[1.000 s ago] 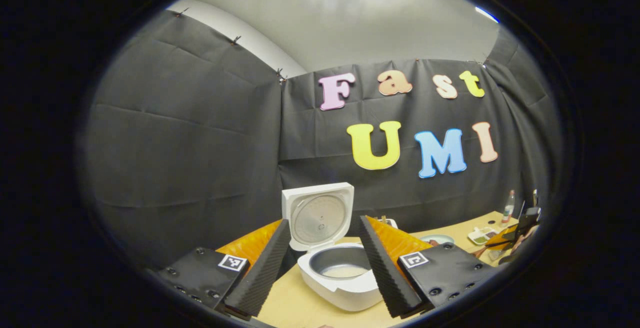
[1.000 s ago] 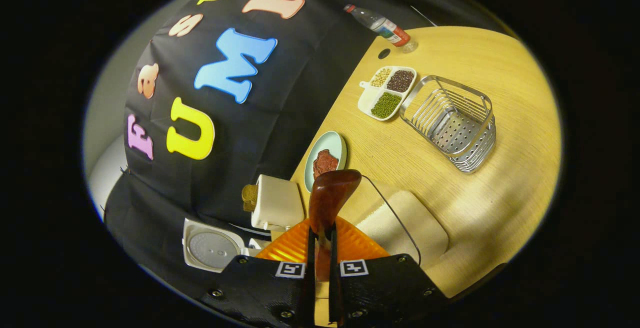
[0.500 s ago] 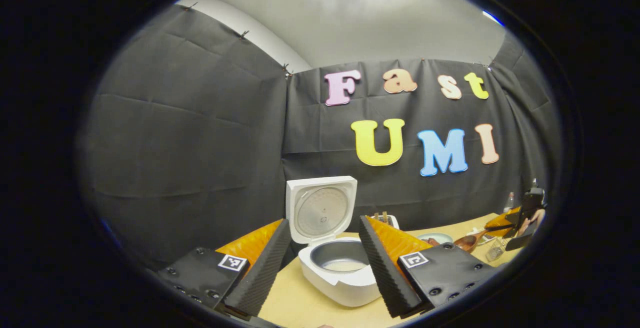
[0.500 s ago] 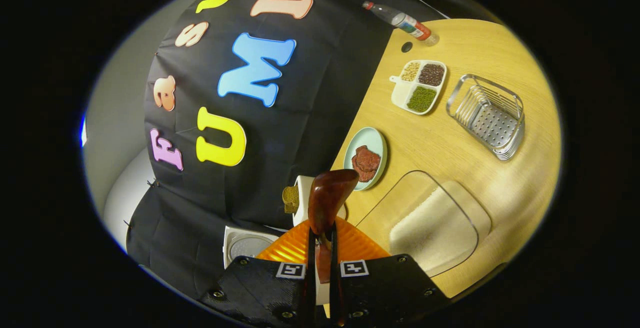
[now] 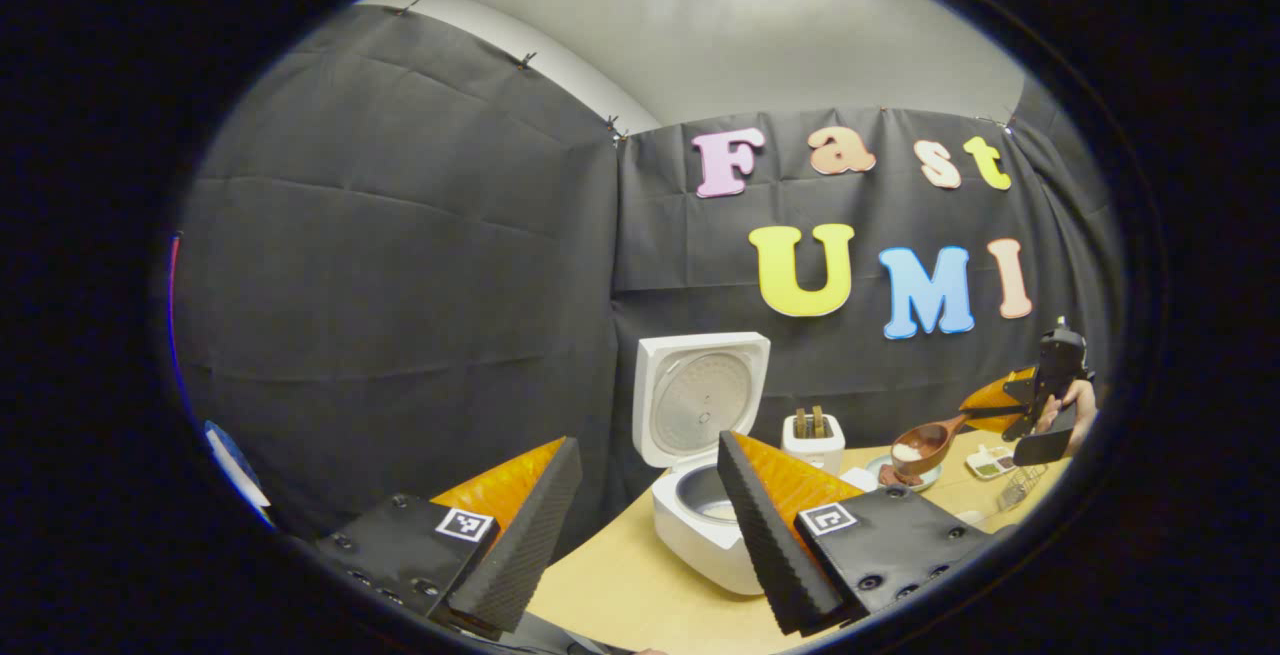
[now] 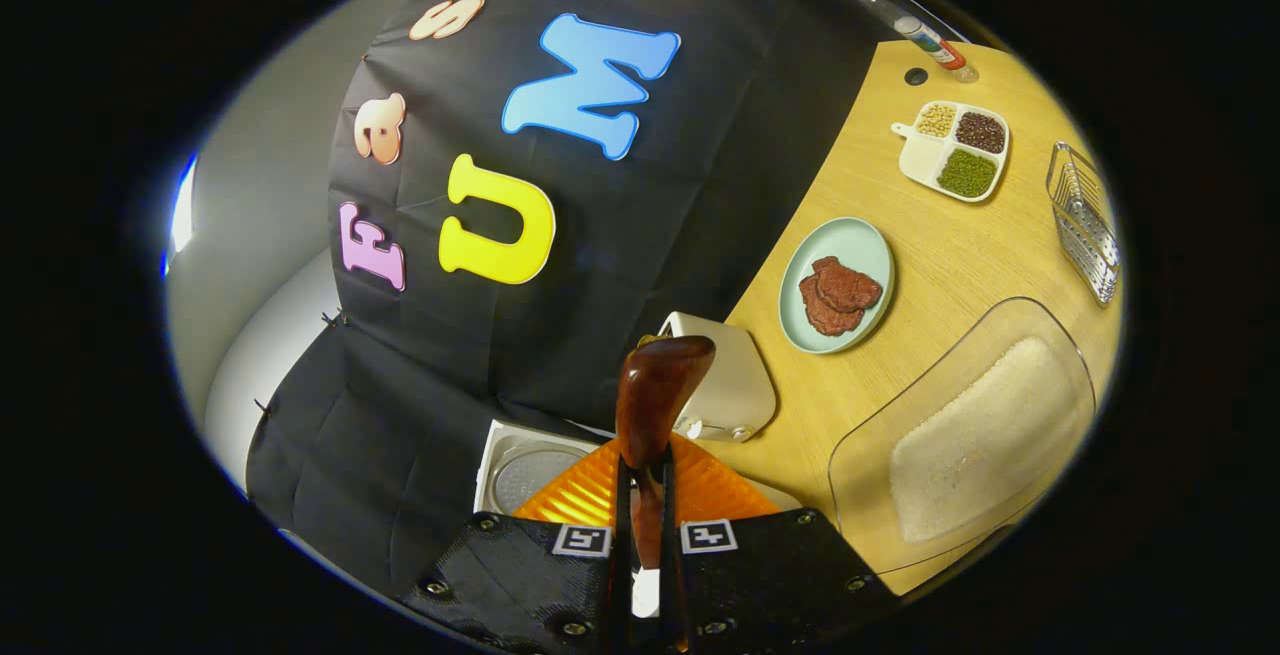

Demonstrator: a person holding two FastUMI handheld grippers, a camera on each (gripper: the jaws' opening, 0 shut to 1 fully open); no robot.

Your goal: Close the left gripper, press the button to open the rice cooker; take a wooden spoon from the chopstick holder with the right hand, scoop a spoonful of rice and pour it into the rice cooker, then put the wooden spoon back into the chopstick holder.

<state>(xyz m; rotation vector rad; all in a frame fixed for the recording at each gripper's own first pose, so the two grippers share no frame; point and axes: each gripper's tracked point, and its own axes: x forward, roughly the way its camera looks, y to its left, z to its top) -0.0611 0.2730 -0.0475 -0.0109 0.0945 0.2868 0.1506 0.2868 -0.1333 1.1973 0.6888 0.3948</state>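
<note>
Near the bench's back edge, against the black cloth wall, the rice cooker (image 5: 700,495) stands with its lid upright and its pot showing a little rice at the bottom. The left tool (image 5: 650,525) hangs in front of it with its two fingers spread wide and nothing between them. Farther along the back edge sits a small white toaster (image 5: 812,440) with two slices in its slots, then a pale green plate (image 6: 838,285) carrying dark red pieces. In the left gripper view the right tool (image 5: 1040,405), held by a hand (image 5: 1078,403), is raised above the bench near that plate, and the wooden spoon (image 5: 925,443) juts from it with white rice in its bowl. In the right gripper view its fingers are pressed together on the spoon's handle. A clear tray of rice (image 6: 985,435) lies at the bench's front edge, beside the plate. The wire chopstick holder (image 6: 1085,225), a divided dish of beans (image 6: 955,150) and a bottle (image 6: 925,35) sit toward the far end.
</note>
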